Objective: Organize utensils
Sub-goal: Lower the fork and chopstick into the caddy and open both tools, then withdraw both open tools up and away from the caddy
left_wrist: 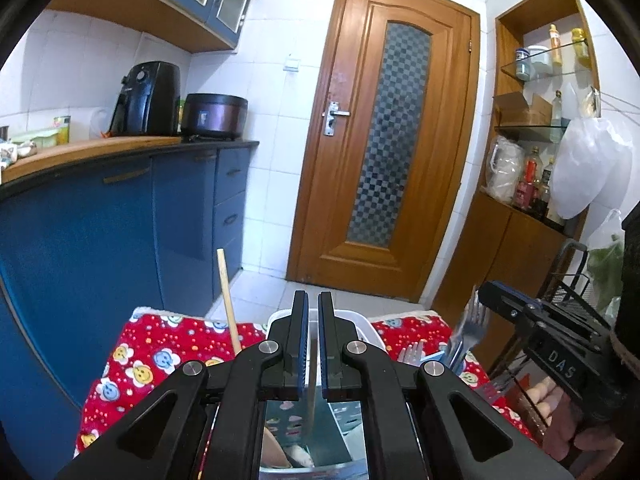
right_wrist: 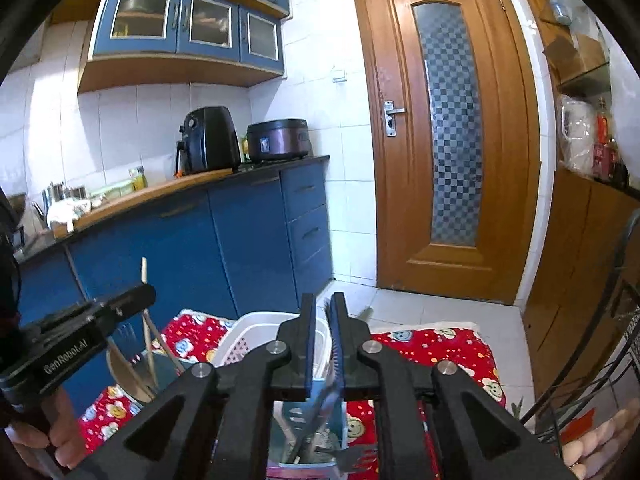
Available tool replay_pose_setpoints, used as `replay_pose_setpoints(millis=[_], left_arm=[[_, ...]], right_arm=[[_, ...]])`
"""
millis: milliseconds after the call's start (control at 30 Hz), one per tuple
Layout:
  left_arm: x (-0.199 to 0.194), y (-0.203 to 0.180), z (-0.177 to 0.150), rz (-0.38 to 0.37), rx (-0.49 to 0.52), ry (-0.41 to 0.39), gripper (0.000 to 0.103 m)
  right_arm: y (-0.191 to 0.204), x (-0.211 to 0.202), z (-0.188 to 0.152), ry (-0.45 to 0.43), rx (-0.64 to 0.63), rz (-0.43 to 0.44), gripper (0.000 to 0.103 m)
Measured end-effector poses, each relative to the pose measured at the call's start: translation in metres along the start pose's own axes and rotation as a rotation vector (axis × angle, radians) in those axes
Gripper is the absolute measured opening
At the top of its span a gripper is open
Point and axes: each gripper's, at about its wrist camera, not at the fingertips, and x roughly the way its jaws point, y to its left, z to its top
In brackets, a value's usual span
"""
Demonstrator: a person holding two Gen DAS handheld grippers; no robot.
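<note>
Had the left tool [left_wrist: 314, 300] pressed almost together, pinching a thin pale wooden chopstick [left_wrist: 311, 384] upright between the pads. Could not tell where the lower end of that chopstick finished, hidden under the tool. Saw a second pale wooden stick [left_wrist: 227, 300] standing just left of it, in a round tan-rimmed holder [right_wrist: 118, 372].

Had the right tool [right_wrist: 322, 304] slightly spread around a slim grey metal utensil [right_wrist: 329, 380], with the metal lying against the right-hand pad and a gap on the other side. Found that utensil slanting down into a pale blue rectangular holder [right_wrist: 340, 412], with steel forks [left_wrist: 474, 316] standing in it.

Placed between and just behind the two holders: a white plastic basket [right_wrist: 256, 332]. Spread beneath everything: a red cloth printed with smiling flowers [right_wrist: 432, 352], covering the surface. Gripped both tool handles with bare hands, left hand [right_wrist: 52, 440] and right hand [left_wrist: 560, 420]. Beyond, faced blue kitchen cabinets [right_wrist: 240, 240] and a brown wooden door [right_wrist: 508, 160].
</note>
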Motion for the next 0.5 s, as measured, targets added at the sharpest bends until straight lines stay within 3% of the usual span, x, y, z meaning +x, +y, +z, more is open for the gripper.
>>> replay_pose_setpoints(millis=[100,500], left_arm=[[-0.005,0.0,0.002,-0.001,-0.005,0.001,0.009],[-0.052,-0.005,0.008,-0.001,-0.003,-0.037,0.039]], right_arm=[[-0.001,-0.01,0.005,-0.02,0.027,0.025,0.023],[0.009,-0.063,0.012,-0.073,0.072,0.09,0.031]])
